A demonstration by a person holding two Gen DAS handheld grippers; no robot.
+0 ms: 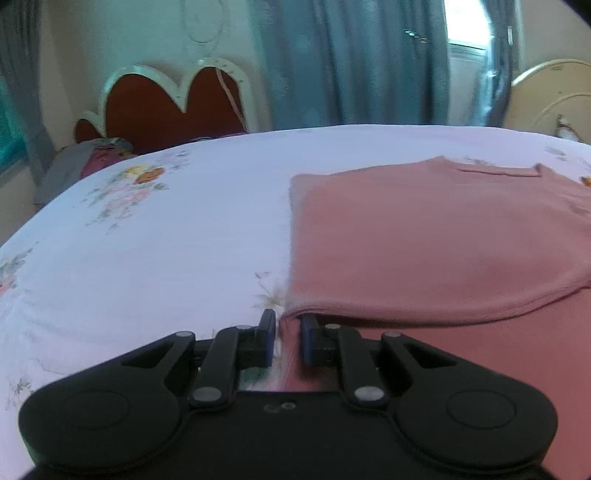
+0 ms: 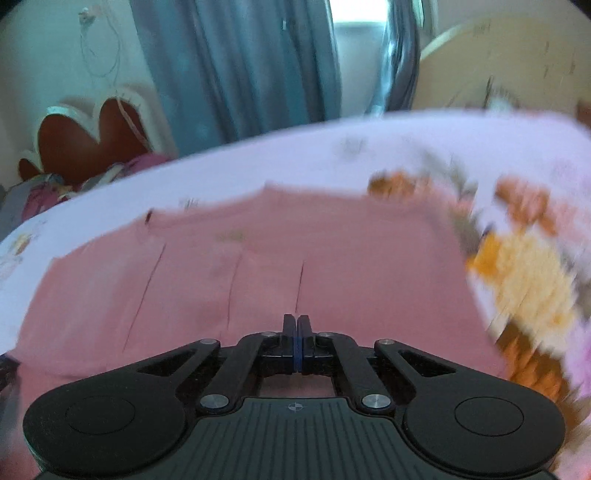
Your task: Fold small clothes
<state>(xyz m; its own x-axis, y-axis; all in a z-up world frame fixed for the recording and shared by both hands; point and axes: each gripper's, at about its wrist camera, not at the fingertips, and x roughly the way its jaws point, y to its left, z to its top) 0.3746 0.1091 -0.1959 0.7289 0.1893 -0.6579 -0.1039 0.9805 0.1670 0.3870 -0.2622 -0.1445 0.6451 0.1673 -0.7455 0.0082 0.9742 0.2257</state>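
Around the scene: a bed under a white floral bedsheet (image 1: pixel 166 240), a scalloped red-and-white headboard (image 1: pixel 170 107) at 11 o'clock in the left wrist view, blue-grey curtains (image 1: pixel 351 62) at 12 o'clock, a bright window gap (image 1: pixel 465 22) at 1 o'clock, a cream curved frame (image 1: pixel 550 92) at 2 o'clock. Heaped mixed clothes (image 1: pixel 92 162) below the headboard, at the bed's far left edge. Nothing between either gripper and the cloth.

Pink garment (image 1: pixel 424 240) spread flat on the sheet, filling the right half of the left wrist view from 1 to 4 o'clock; already doubled over, its upper layer ending in a rounded fold edge above a lower pink layer. Neck opening toward 1 o'clock. Several thin dark crease lines across it in the right wrist view.

Left gripper (image 1: pixel 288 332) at 6 o'clock, narrowed to a small gap at the garment's near left corner, a strip of pale and pink fabric between the blue pads; actual pinch not certain. Right gripper (image 2: pixel 296 334) closed pad to pad above the pink cloth, nothing visibly held.

Right wrist view heavily motion-blurred, flower print at 3 o'clock smeared. Garment's right and near edges cut off; sleeves not made out.
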